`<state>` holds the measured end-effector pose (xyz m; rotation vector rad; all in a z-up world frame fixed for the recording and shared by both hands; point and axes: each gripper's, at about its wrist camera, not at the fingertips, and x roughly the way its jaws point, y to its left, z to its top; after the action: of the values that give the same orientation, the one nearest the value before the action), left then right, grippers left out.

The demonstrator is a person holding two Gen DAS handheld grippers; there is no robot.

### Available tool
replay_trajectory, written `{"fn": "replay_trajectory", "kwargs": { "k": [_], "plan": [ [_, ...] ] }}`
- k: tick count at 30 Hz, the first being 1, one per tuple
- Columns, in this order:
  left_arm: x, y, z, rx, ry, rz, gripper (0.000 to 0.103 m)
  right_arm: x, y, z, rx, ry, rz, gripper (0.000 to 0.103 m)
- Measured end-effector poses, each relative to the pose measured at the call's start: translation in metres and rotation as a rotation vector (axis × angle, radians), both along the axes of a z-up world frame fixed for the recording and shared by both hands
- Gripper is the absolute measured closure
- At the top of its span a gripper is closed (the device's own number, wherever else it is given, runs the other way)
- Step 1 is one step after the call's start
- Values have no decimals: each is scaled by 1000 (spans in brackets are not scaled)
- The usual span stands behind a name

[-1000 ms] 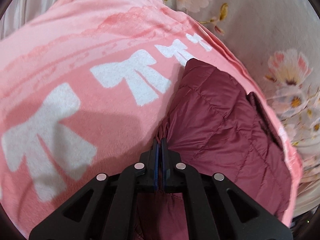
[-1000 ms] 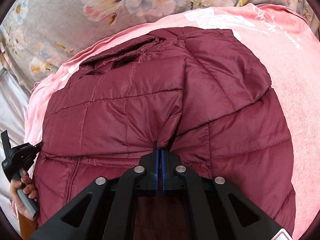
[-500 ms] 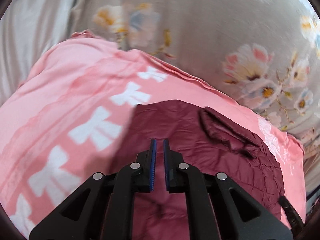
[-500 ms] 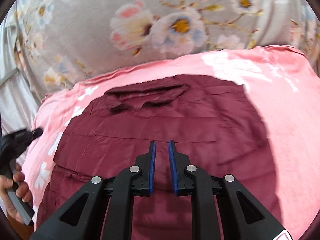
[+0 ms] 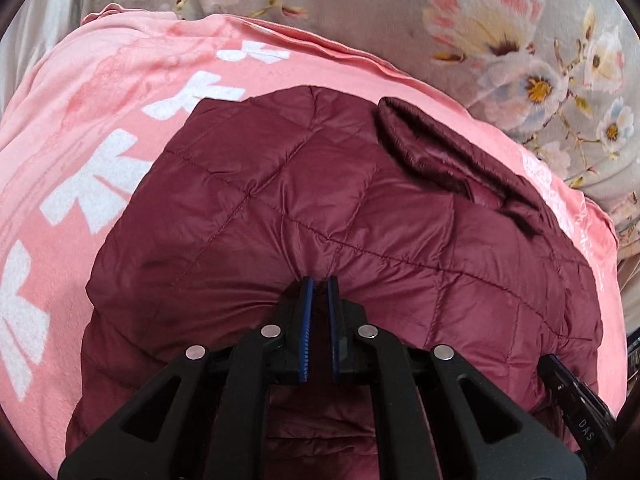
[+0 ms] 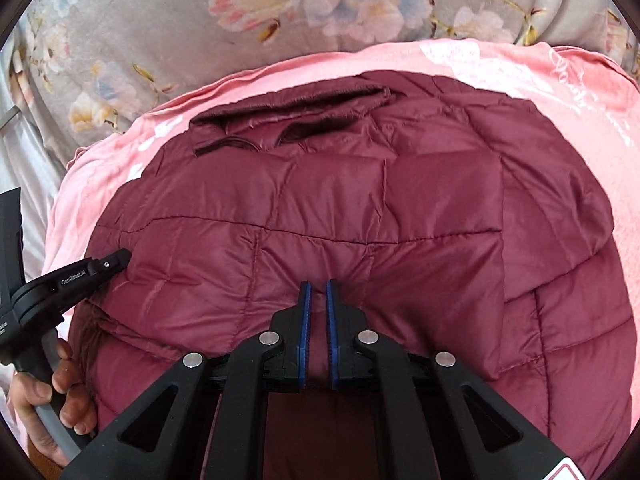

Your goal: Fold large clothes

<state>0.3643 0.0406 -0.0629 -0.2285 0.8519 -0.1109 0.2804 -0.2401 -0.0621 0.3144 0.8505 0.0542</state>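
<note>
One jacket (image 6: 360, 220), one pink blanket (image 5: 100, 128), two hand-held grippers.

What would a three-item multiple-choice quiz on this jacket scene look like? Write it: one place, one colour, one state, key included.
1. The quilted jacket lies on:
A. pink blanket
B. wooden floor
C. metal rack

2. The bow prints on the blanket are:
A. black
B. white
C. green

3. The right gripper is:
A. clamped on a sleeve
B. slightly open over the jacket
C. holding a hanger

Key: A, pink cloth shows all round the jacket; B, the bows are white on pink; B, a gap with maroon fabric shows between its blue pads. The left gripper looks alike.
</note>
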Motion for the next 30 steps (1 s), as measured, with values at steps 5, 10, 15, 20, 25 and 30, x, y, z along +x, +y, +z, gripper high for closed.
{"fn": "replay_trajectory", "kwargs": {
  "k": [5,10,15,20,25,30],
  "plan": [
    [1,-1,-7,19,3,-2,97,0,0,-5,2,2,0,99],
    [1,0,-11,13,2,-2,99,1,0,-7,0,4,0,99],
    [1,-4,-11,45,-2,-1,100,2,0,-8,-5,4,1,100],
    [-3,5,-7,-1,-4,6,99,0,-1,-5,6,0,7,98],
    [-7,14,20,-59,-10,18,95,-14,-12,20,4,-43,15,81],
    [4,2,67,-154,-55,-5,68,-4,-36,53,78,-103,2,70]
  ]
}}
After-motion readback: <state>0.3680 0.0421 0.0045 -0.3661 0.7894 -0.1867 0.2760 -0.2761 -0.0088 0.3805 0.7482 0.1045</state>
